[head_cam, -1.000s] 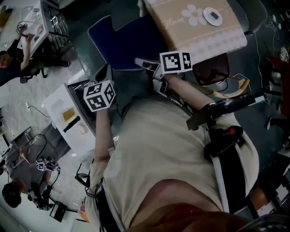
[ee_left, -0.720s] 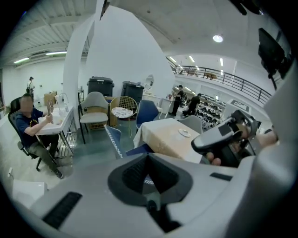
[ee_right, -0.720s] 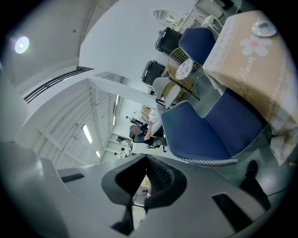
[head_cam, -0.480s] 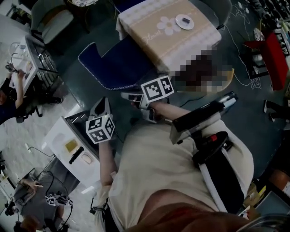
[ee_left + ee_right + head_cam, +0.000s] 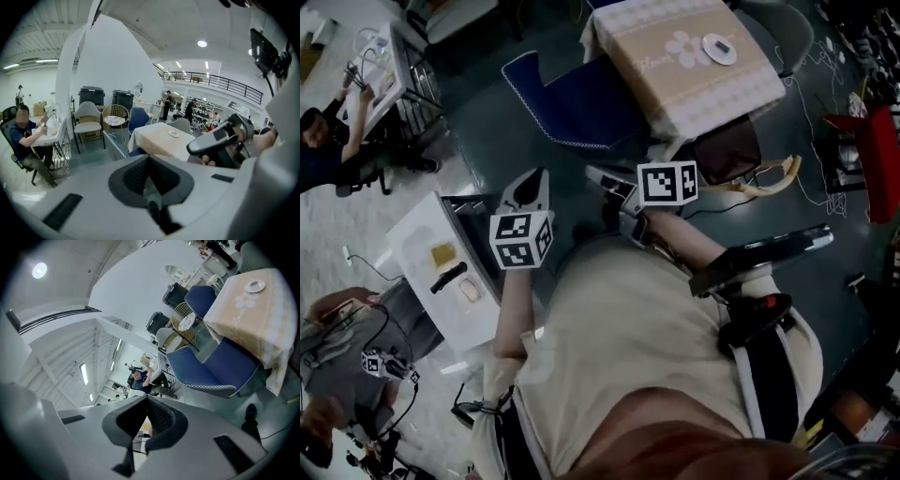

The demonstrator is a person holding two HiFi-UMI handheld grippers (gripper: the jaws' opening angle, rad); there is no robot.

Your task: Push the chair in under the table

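Both tongs are shut with nothing between them. The left tongs [image 5: 149, 159] have their jaws pressed together, and so do the right tongs [image 5: 146, 401]. In the head view their tips are hard to pick out against the dark floor.

The blue chair [image 5: 577, 108] stands ahead of both tongs and well apart from them; neither touches it. Its side toward the desk [image 5: 675, 84] meets the hanging cloth, so how far the seat reaches under cannot be told, and its legs are hidden. The left gripper view shows only a strip of the chair's white-trimmed edge, as the tongs' own body covers the rest.

A plate [image 5: 718, 48] lies on the desk beyond the right tongs. A dark seat [image 5: 727, 150] shows partly below the desk's near edge, with its shape unclear. The person's torso [image 5: 628, 347] blocks the floor behind the tongs.
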